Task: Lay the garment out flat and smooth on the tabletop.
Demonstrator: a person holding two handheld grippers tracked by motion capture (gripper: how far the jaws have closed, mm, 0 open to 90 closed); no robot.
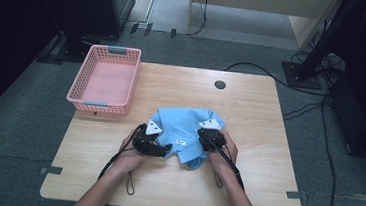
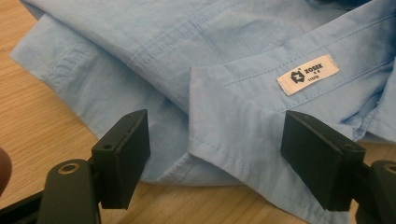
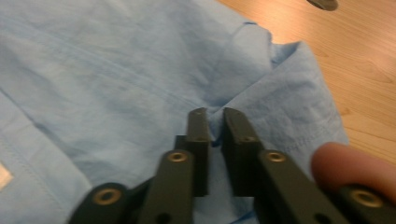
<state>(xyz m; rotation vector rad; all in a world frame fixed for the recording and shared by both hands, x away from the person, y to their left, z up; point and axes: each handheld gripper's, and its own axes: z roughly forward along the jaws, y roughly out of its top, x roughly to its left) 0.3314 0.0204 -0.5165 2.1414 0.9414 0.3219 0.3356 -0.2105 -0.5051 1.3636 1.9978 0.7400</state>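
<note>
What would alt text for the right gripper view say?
Two black jaws of the right gripper pinch a fold of a light blue shirt, which lies rumpled on a wooden table. A fingertip shows at the lower right.

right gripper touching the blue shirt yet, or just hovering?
Touching. In the right gripper view the right gripper has its jaws closed on a pinched fold of the blue shirt, with fabric caught in the narrow slit between them.
</note>
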